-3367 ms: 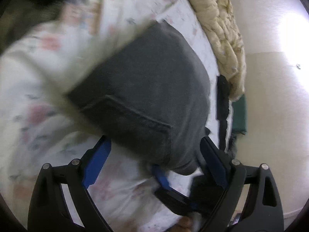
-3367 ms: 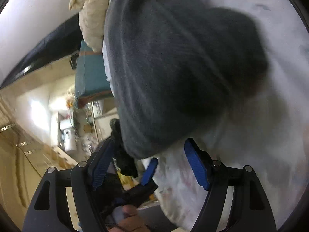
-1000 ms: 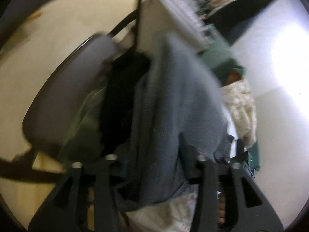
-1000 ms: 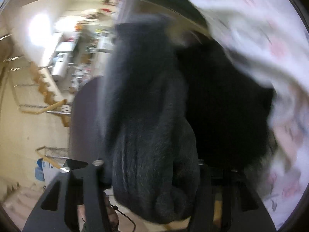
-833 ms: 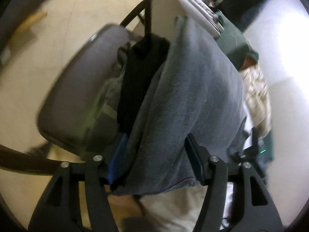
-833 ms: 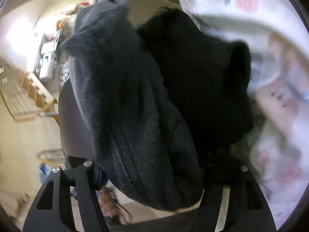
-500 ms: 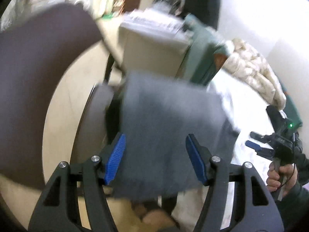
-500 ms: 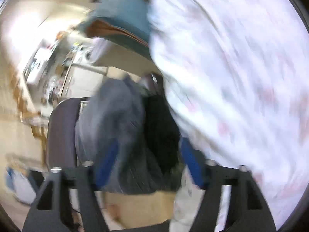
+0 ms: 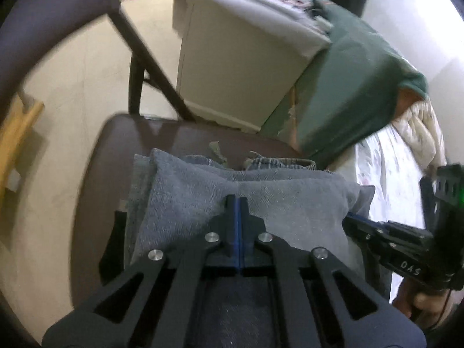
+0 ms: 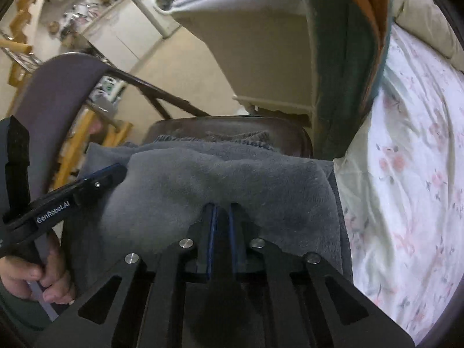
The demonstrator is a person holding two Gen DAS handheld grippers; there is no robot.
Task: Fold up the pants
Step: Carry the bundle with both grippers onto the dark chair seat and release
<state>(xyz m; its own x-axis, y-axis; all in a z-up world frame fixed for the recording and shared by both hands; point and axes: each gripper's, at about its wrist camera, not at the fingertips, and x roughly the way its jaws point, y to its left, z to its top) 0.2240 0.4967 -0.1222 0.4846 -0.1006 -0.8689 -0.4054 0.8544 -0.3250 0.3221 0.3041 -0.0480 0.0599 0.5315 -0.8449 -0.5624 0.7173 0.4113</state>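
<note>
The folded grey pants lie as a thick, soft bundle on the seat of a dark brown chair, on top of what appears to be another garment with a denim waistband — the pile underneath is mostly hidden, so its make-up is uncertain.

The left gripper is clenched with its blue pads together at the near edge of the bundle. Cloth puckers toward the tips, but whether any fabric is pinched cannot be told. The right gripper is likewise closed at the near edge of the bundle; a narrow slit shows between its pads, and no cloth is clearly caught there.

Handling judgement: the fabric is brushed, heavy-ish and limp. It will sag and unfold if lifted by one point, and it grips rather than slips. Best hold is at the two near corners of the fold, taking all layers together.

Surroundings: a pale cabinet stands beyond the chair, a green cloth hangs to its right, and a floral bed sheet lies at far right.
</note>
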